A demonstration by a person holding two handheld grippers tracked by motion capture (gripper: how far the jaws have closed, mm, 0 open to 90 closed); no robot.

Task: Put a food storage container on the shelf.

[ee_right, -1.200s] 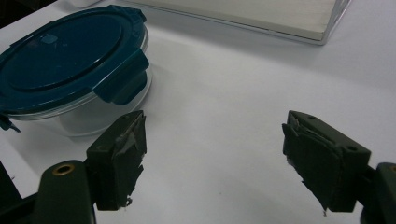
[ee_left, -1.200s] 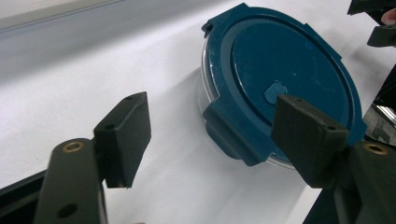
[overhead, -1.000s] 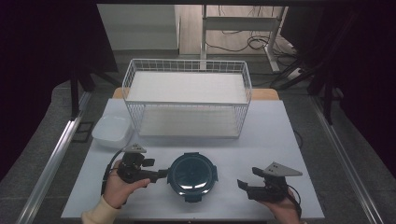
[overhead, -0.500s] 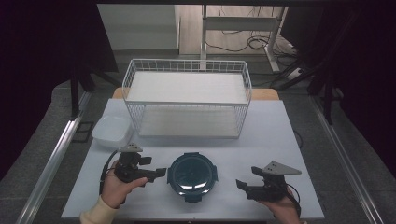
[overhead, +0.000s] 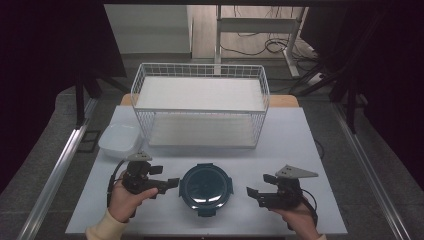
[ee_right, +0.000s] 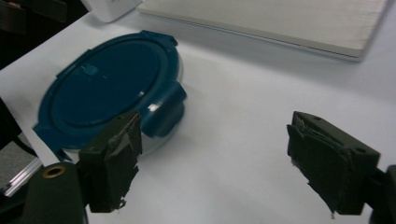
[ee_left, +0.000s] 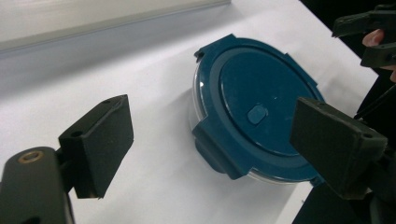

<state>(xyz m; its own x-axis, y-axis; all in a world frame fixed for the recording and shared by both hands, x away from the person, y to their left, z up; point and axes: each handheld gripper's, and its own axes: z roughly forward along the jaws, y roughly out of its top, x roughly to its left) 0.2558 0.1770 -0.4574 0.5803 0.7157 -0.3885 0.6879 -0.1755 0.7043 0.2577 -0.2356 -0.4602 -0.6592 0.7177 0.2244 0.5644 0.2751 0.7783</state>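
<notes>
In the left gripper view, the near right rim of the round blue-lidded container [ee_left: 254, 105] is hidden behind one black jaw. In the right gripper view, its near edge is covered by a jaw, and the white tub [ee_right: 109, 8] is cut off by the top edge. What the container holds cannot be told through its lid. In the high view, the person's forearms are cut off at the bottom edge.

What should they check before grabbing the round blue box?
1. Left gripper open with nothing between its jaws: ok.
2. Right gripper open with nothing between its jaws: ok.
3. Round blue container flat on the table, between both grippers: ok.
4. Lid clips all snapped down: cannot tell.
5. White bowl and wire basket away from the container: ok.
</notes>
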